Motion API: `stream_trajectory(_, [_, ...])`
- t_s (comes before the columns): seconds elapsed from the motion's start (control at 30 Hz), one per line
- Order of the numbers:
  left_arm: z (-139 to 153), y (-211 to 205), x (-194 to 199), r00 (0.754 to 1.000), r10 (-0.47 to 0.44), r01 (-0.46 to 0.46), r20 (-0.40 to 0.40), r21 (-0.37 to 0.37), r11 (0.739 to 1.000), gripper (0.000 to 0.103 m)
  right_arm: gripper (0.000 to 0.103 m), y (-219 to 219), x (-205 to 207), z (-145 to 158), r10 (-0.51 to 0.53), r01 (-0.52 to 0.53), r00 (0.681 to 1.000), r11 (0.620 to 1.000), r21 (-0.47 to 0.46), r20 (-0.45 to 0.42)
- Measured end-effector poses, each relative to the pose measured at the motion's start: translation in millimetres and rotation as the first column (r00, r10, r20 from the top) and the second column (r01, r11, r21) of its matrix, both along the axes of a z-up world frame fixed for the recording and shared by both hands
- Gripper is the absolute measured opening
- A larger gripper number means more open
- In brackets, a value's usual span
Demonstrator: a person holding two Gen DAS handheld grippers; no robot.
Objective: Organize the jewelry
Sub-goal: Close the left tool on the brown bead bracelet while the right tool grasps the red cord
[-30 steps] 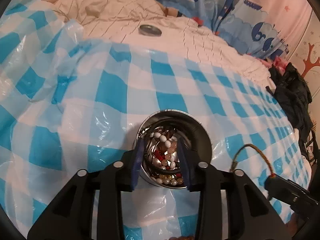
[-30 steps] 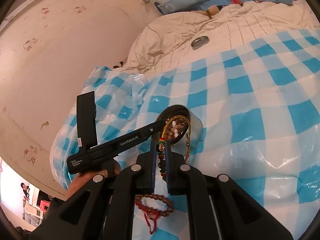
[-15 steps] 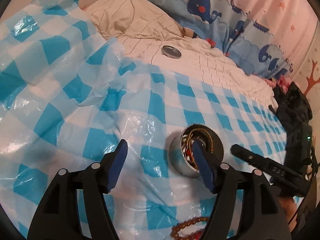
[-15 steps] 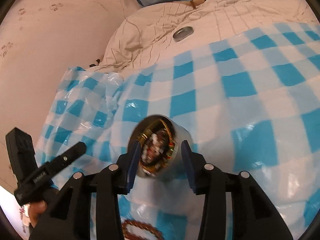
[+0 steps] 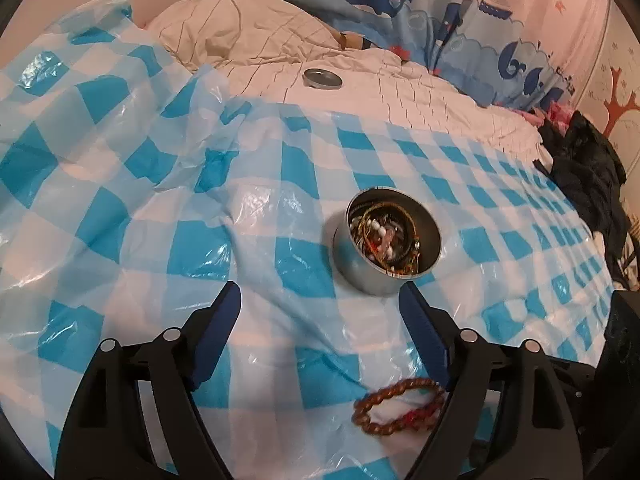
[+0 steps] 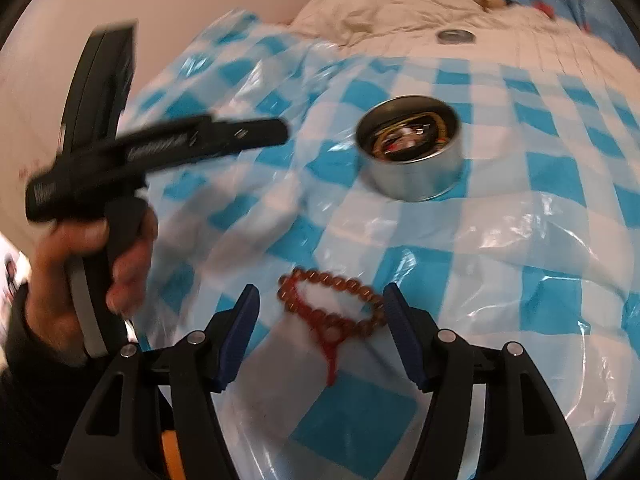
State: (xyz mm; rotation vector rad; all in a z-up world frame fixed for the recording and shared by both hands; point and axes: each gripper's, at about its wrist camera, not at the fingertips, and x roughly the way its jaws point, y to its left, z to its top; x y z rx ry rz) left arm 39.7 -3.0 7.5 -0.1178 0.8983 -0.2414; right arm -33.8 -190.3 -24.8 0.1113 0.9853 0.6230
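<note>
A round metal tin (image 5: pixel 386 268) full of beaded jewelry stands on the blue-and-white checked plastic sheet (image 5: pixel 120 216); it also shows in the right wrist view (image 6: pixel 412 168). A brown bead bracelet with a red tassel (image 6: pixel 332 312) lies on the sheet in front of the tin, also in the left wrist view (image 5: pixel 398 404). My left gripper (image 5: pixel 320 304) is open and empty, pulled back from the tin. My right gripper (image 6: pixel 320 304) is open and empty, its fingers either side of the bracelet and just short of it. The left gripper's body (image 6: pixel 160 152) appears blurred at left.
The tin's lid (image 5: pixel 322 79) lies on the cream quilt (image 5: pixel 360 92) beyond the sheet. Whale-print bedding (image 5: pixel 400 4) lies at the back. Dark clothes (image 5: pixel 588 184) are piled at the right edge. The sheet is crumpled at the left.
The right gripper opened and let the multicoloured string of beads go into the tin, then drew back toward the brown bracelet. The left gripper opened and pulled away from the tin.
</note>
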Motion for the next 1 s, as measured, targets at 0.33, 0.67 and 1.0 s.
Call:
stream_trajectory(0.33, [-4.1, 12.6, -15.7, 1.0, 0.004, -0.004, -0.014, 0.026, 1.0, 0.081, 0.007, 1.2, -10.8, -14.8, 0.021, -0.024, 0.999, 0.998, -0.065, -0.045])
stream_trajectory(0.67, [-35.2, -31.0, -26.7, 0.98, -0.169, 0.184, -0.1, 0.158, 0.97, 0.082, 0.006, -66.8, 9.5, -3.9, -0.184, 0.198, 0.978, 0.967, 0.162, -0.103])
stream_trajectory(1.0, [-27.4, -4.4, -15.4, 0.996, -0.048, 0.052, -0.073, 0.06, 0.997, 0.082, 0.05, 1.6, -10.9, -16.5, 0.024, -0.023, 0.999, 0.999, 0.03, -0.031])
